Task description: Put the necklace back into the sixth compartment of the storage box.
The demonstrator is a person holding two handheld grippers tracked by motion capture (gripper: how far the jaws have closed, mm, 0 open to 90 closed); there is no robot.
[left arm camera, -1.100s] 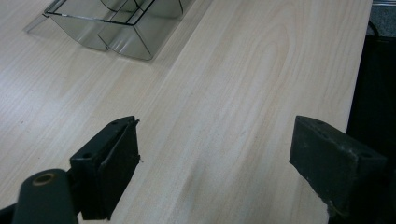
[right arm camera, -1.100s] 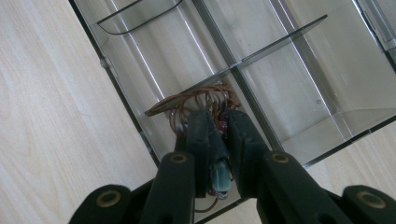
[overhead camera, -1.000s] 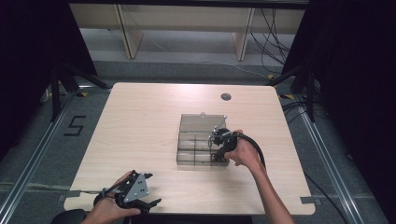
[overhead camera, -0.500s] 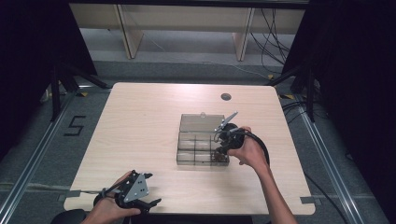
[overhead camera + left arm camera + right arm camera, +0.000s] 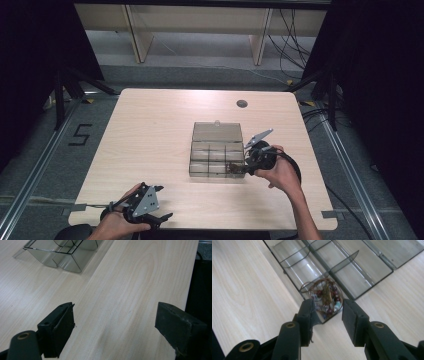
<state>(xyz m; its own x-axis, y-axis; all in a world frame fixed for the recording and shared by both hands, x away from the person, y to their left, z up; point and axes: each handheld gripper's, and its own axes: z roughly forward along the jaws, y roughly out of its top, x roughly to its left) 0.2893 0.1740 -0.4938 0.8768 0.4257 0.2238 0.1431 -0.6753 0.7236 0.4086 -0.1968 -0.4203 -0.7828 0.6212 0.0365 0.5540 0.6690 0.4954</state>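
A: Count for me. What's on the table?

B: One clear organiser box, lid folded open on the far side. Compartments: two rows of three as far as I can make out from the high view. One beaded bracelet, dark red beads with a few pale ones, coiled in the near right corner compartment. The other compartments I can see look bare. One small dark round spot far right on the tabletop.

A: Grippers?

B: Two, one per hand. Right gripper sits at the box's near right corner, tips just at that compartment. Its jaws have just been opening; they stand part open with a gap on each side, pads not pressing anything. Bracelet lies free in the compartment just past the tips, released.

A: Left one?

B: Left gripper is at the near left edge of the table, well apart from the box. Jaws spread wide, nothing between them but bare wood.

A: Anything else on the top?

B: One box, one bracelet, two grippers.
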